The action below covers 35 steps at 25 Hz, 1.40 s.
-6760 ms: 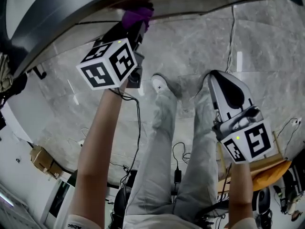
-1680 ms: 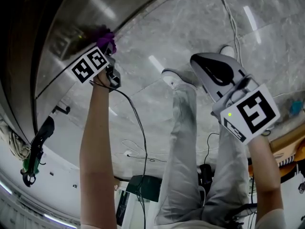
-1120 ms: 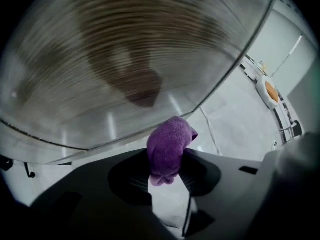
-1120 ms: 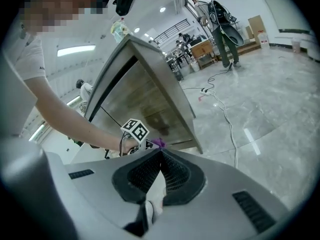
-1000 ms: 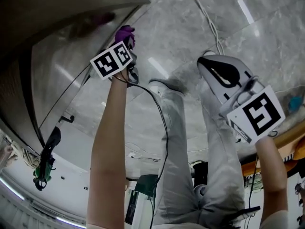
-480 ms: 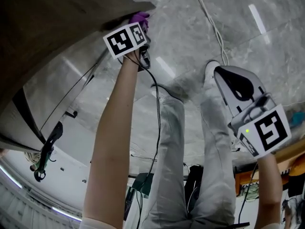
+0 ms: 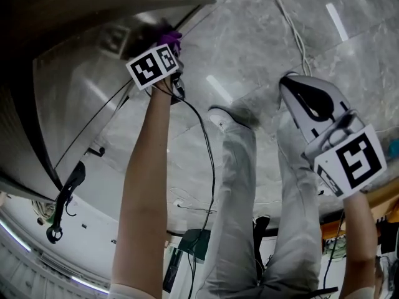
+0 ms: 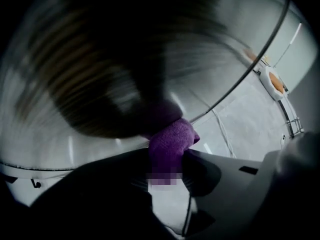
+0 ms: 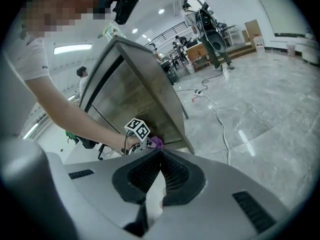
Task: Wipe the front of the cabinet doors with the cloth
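Note:
In the head view my left gripper (image 7: 166, 50) is stretched out to the grey cabinet door (image 7: 81, 86), its marker cube just behind it. It is shut on a purple cloth (image 7: 169, 38), which presses against the door's glossy face near the lower corner. The left gripper view shows the cloth (image 8: 170, 140) bunched between the jaws of the left gripper (image 8: 167, 158), with the door (image 8: 100, 84) blurred close behind. My right gripper (image 7: 293, 85) hangs over the floor, away from the cabinet, shut and empty. The right gripper view looks past its touching tips (image 9: 160, 153) at the cabinet (image 9: 135, 91) and the cloth (image 9: 156, 142).
The person's legs and a white shoe (image 7: 225, 117) stand on the grey marble floor. A white cable (image 7: 293, 33) runs across the floor at the right. A black cable (image 7: 204, 148) trails from the left gripper. A black tool (image 7: 65, 195) hangs at the lower left.
The left gripper has carried the cloth back from the cabinet's corner edge onto the door's face. The right gripper has stayed out to the side, shut.

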Each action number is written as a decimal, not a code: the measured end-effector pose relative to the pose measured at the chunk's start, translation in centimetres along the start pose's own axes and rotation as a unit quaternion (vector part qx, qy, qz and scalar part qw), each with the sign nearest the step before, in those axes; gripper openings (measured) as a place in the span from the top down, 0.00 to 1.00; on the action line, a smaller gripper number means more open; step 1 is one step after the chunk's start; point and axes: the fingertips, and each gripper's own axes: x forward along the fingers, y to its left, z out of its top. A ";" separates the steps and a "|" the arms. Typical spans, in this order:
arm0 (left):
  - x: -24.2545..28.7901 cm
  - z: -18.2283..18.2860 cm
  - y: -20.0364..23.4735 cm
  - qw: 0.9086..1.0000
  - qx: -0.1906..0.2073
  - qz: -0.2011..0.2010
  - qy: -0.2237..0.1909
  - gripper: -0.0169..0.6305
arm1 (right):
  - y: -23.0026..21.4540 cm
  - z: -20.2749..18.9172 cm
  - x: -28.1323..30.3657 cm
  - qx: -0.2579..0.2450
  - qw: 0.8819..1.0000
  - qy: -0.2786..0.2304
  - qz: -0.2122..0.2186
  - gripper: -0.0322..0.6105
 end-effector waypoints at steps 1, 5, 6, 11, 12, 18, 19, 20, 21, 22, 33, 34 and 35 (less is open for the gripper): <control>-0.3 -0.5 1.0 1.000 0.000 0.000 0.000 0.75 | 0.7 0.1 0.4 0.001 1.000 -0.003 -0.002 0.91; -1.6 -2.6 5.4 1.000 -0.005 0.006 0.004 0.75 | 3.7 0.4 2.0 0.011 1.000 -0.020 -0.008 0.91; -1.8 -3.2 6.6 1.000 -0.011 0.010 0.004 0.75 | 4.5 0.4 2.5 0.015 1.000 -0.024 -0.009 0.91; -3.2 -6.4 13.5 0.999 -0.032 0.037 0.015 0.75 | 8.8 0.1 4.5 0.014 0.999 -0.033 -0.012 0.91; -3.5 -7.1 14.8 0.998 -0.037 0.043 0.016 0.75 | 9.4 0.0 4.7 0.014 0.999 -0.035 -0.017 0.91; -4.9 -10.2 20.1 0.996 -0.062 0.059 0.025 0.75 | 12.4 -0.5 4.7 0.012 0.998 -0.046 -0.051 0.91; -5.4 -10.4 20.2 0.996 -0.059 0.056 0.024 0.75 | 12.9 -0.3 4.5 0.013 0.997 -0.048 -0.057 0.91; -6.0 -10.5 19.9 0.997 -0.058 0.049 0.020 0.75 | 13.5 -0.1 4.3 0.015 0.997 -0.050 -0.062 0.91; -6.6 -10.6 19.4 0.998 -0.058 0.037 0.014 0.75 | 14.1 0.1 4.1 0.017 0.996 -0.052 -0.066 0.91; -7.4 -10.6 18.6 0.998 -0.060 0.022 0.006 0.75 | 14.9 0.3 3.8 0.020 0.996 -0.052 -0.068 0.91; -20.2 -12.4 11.5 0.990 -0.068 -0.077 -0.093 0.75 | 23.2 1.9 2.7 -0.040 0.999 -0.024 -0.004 0.91; -21.6 -12.5 11.3 0.989 -0.075 -0.074 -0.106 0.75 | 23.8 1.9 2.6 -0.049 0.999 -0.020 0.003 0.91; -23.1 -12.7 11.1 0.987 -0.083 -0.073 -0.117 0.75 | 24.3 1.9 2.4 -0.061 0.998 -0.015 0.012 0.91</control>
